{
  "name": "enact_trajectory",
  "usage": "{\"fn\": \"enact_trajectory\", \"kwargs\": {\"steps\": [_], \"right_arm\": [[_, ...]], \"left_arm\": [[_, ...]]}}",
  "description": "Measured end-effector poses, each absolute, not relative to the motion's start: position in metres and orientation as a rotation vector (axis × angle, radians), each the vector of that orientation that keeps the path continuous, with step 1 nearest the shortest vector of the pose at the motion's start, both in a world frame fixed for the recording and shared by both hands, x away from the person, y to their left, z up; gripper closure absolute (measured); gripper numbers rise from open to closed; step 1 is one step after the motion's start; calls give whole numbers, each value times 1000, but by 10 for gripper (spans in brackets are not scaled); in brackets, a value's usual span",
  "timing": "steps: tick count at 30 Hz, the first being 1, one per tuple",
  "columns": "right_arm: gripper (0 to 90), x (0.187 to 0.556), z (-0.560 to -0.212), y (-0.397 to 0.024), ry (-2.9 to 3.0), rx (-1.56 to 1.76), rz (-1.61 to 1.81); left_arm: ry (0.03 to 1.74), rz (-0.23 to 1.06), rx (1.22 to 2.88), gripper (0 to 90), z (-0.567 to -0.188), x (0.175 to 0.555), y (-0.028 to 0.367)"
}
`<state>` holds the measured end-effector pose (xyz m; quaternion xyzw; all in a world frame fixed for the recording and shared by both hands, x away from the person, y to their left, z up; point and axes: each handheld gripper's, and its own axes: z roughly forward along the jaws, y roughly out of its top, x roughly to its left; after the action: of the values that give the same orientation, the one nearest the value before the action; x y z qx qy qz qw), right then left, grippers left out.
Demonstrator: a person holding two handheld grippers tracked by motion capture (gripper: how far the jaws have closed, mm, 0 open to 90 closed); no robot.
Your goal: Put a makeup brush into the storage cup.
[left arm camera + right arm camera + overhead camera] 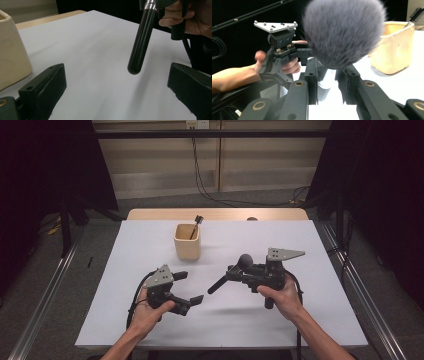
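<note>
While the right hand-held gripper (239, 273) is clamped on the silver ferrule of a makeup brush (227, 275), the left hand-held gripper (191, 287) stands with its jaws wide apart and nothing between them. The brush is held above the white desk (300, 315), grey bristle head up and toward the far side, black handle slanting down toward the left hand-held gripper. In the left gripper view the handle's rounded end hangs just beyond the spread jaws, clear of both. A cream holder (187, 241) stands upright on the far part of the desk, well apart from the brush, with a thin dark brush (195, 226) leaning inside it.
</note>
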<state>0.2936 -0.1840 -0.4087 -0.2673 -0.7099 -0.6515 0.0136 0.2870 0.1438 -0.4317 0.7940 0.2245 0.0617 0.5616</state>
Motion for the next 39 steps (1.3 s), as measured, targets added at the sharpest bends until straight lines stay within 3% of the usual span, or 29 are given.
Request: {"fn": "enact_trajectory", "kwargs": {"steps": [39], "right_arm": [[718, 319, -381, -162, -2570, -740, -1553]], "left_arm": [[494, 180, 1866, 33, -431, 289, 133]]}}
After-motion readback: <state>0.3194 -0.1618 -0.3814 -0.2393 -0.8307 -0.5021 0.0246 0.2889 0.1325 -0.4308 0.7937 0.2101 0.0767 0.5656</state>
